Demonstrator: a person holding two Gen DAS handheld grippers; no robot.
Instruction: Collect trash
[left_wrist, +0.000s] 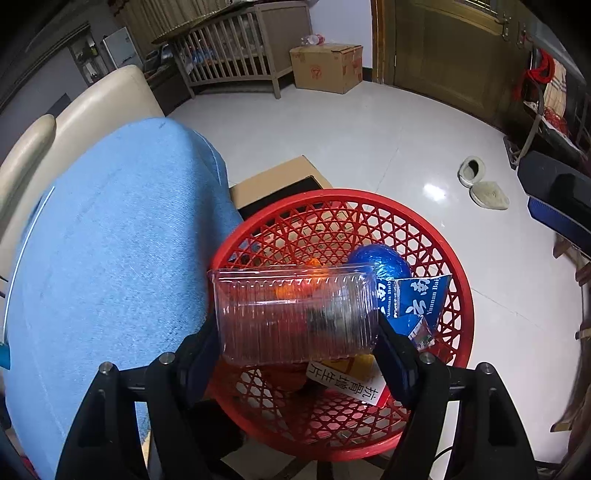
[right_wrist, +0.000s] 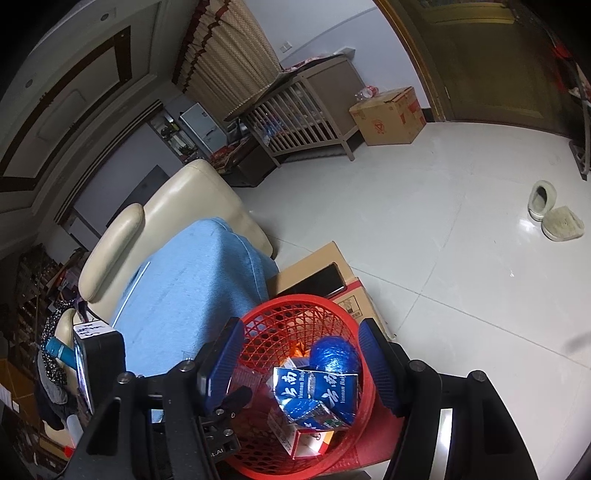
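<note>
Left gripper (left_wrist: 299, 339) is holding a clear ribbed plastic container (left_wrist: 295, 314) over the round red plastic lattice basket (left_wrist: 458, 280).

Its fingers are pressing on the container's two ends, jaws spread about as wide as the container is long. The right gripper (right_wrist: 299, 365) is hovering above the same basket with jaws wide apart, gripping nothing. Inside, a crumpled blue foil ball (right_wrist: 334, 356) and blue printed cartons (right_wrist: 317, 395) are lying together. The basket is sitting beside a light-blue cushioned seat (left_wrist: 110, 240).
</note>
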